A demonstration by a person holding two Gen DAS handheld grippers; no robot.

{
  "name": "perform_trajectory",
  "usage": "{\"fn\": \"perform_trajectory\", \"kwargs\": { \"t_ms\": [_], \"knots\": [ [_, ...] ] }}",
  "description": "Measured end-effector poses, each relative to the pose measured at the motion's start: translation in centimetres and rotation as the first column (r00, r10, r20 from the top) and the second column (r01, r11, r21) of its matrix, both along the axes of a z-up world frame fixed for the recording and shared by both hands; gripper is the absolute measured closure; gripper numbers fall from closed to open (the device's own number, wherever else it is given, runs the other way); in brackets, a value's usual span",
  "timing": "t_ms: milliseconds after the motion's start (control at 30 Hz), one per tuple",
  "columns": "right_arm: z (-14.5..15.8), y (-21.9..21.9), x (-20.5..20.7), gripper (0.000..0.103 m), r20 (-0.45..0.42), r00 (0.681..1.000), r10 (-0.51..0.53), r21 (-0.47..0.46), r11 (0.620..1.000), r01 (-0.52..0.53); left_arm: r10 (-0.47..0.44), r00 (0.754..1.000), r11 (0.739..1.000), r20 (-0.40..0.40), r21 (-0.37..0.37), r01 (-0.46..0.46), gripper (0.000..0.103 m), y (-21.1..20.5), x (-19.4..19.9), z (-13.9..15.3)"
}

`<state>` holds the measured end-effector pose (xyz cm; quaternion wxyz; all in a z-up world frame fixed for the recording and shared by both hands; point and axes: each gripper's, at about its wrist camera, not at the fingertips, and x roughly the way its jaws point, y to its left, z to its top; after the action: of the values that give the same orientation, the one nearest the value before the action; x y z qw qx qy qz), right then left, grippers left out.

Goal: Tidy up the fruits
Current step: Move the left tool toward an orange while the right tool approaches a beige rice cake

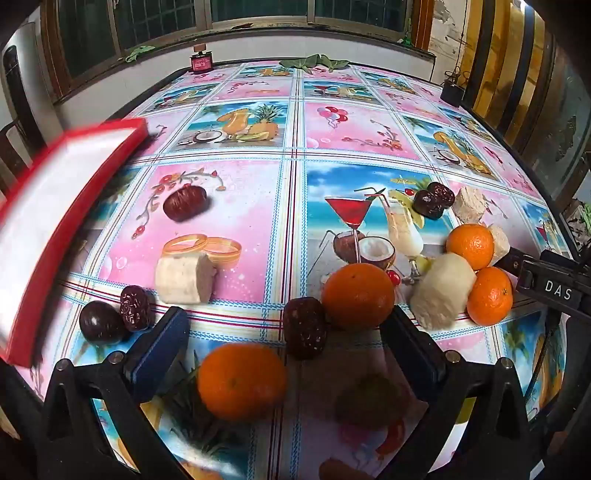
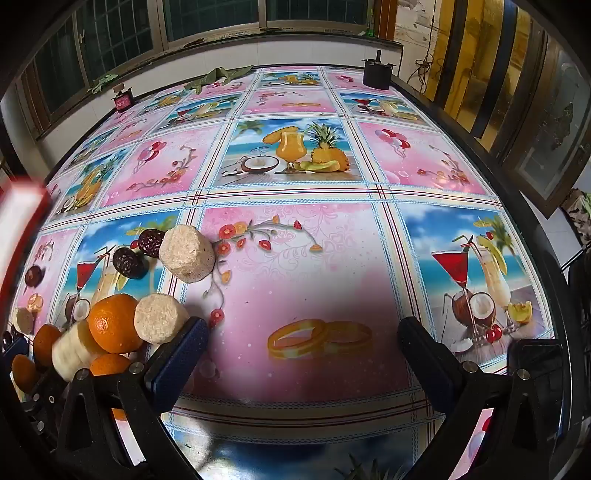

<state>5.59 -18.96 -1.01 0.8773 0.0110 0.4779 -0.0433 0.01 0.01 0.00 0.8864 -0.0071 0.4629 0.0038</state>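
Both tongs gape empty: left tongs (image 1: 288, 354) over an orange (image 1: 242, 380) and dark date (image 1: 304, 328), right tongs (image 2: 303, 354) over bare counter (image 2: 295, 266). Oranges, dates and pale fruit chunks (image 1: 184, 275) lie scattered right of the red-rimmed tray (image 1: 55, 206).

- A glossy patterned cloth (image 2: 295, 258) is covering the bench, reflecting daylight.
- Dark barred windows (image 1: 258, 11) are running along the far white wall (image 1: 332, 44).
- Yellow and black panels (image 2: 480, 66) are standing at the right.
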Motion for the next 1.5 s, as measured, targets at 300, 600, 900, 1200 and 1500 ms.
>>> {"fn": "perform_trajectory", "kwargs": {
  "t_ms": [300,600,900,1200,1500],
  "knots": [
    [0.0,0.0,0.0,0.000,0.000,1.000,0.000,0.003,1.000,0.000,0.000,1.000,1.000,0.001,0.003,0.000,0.000,0.1,0.3,-0.3],
    [0.0,0.0,0.0,0.000,-0.001,1.000,0.000,0.002,1.000,0.000,0.000,1.000,1.000,0.001,0.002,0.000,0.000,0.1,0.3,-0.3],
    [0.0,0.0,0.0,0.000,-0.001,1.000,0.000,0.002,1.000,0.000,0.000,1.000,1.000,0.000,0.002,0.000,0.000,0.1,0.2,-0.2],
    [0.0,0.0,0.0,0.000,0.000,1.000,0.004,0.003,1.000,-0.004,-0.095,0.995,0.984,-0.020,-0.151,0.091,0.000,1.2,-0.9,1.7],
    [3.1,-1.0,-5.3,0.001,0.110,0.979,0.172,0.079,0.980,-0.181,-0.112,0.994,0.987,0.014,-0.111,0.113,0.000,5.6,-5.6,4.0]
  ]
}}
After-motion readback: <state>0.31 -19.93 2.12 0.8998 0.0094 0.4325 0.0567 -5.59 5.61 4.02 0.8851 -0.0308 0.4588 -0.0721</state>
